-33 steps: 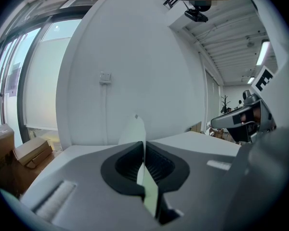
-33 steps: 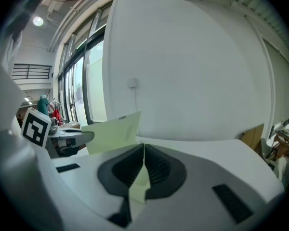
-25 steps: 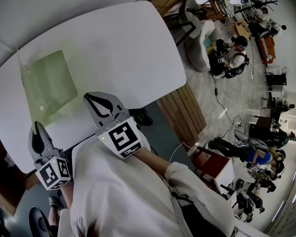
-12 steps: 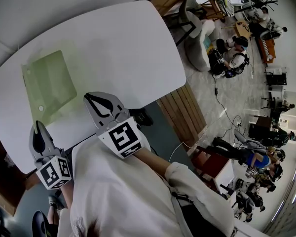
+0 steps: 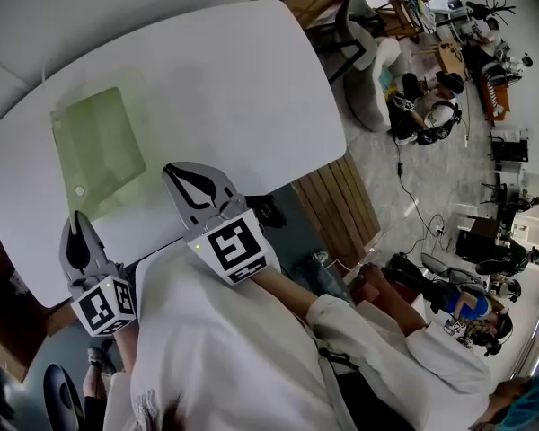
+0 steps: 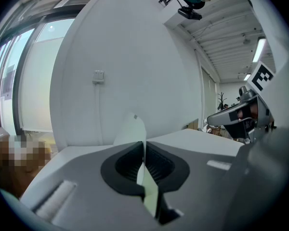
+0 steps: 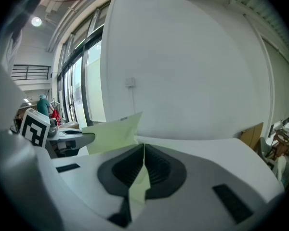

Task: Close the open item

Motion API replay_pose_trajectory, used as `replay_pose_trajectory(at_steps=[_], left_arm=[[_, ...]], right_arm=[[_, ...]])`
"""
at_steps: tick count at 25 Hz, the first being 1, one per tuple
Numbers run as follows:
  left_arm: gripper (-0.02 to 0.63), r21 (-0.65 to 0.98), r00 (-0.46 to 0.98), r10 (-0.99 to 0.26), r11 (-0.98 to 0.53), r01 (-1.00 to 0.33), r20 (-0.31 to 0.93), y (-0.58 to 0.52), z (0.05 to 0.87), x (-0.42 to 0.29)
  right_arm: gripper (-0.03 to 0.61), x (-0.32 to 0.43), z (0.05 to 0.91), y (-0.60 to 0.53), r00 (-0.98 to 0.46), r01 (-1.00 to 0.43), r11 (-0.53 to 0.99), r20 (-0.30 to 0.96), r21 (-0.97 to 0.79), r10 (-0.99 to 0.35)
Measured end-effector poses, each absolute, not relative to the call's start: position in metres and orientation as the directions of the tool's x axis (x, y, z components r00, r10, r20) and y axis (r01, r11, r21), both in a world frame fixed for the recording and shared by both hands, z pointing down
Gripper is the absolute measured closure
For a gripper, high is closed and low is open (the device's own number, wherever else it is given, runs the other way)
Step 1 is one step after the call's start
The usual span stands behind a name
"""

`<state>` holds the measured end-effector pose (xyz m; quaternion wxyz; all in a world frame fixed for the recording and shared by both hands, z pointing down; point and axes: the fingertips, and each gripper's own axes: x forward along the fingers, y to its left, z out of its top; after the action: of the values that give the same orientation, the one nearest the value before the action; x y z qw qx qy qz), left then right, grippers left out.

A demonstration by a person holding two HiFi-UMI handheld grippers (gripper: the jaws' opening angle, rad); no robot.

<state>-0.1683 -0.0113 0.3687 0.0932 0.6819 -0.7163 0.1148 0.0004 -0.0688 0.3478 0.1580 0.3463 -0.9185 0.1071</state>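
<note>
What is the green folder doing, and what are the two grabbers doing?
Green folder: lying on the white table, its flap pinched up, not closed yet.
Left gripper: jaws shut on the flap.
Right gripper: jaws shut on the flap.

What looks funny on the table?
The green folder on the white table lies open. Its thin cover stands up instead of lying flat, pinched by the left gripper and right gripper. Nothing looks spilled or torn.

Open lab: white table [image 5: 234, 88], floor cables [image 5: 411, 206], people [image 5: 431, 110] at desks [image 5: 449, 57].
</note>
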Motion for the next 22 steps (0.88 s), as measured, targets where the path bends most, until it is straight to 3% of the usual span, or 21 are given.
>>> replay_pose_trajectory(at_steps=[22], left_arm=[[0.601, -0.090, -0.023, -0.942, -0.007, -0.996, 0.335, -0.028, 0.386, -0.145]], right_arm=[[0.568, -0.005, 0.360, -0.075, -0.731, -0.647, 0.753, 0.373, -0.116, -0.571]])
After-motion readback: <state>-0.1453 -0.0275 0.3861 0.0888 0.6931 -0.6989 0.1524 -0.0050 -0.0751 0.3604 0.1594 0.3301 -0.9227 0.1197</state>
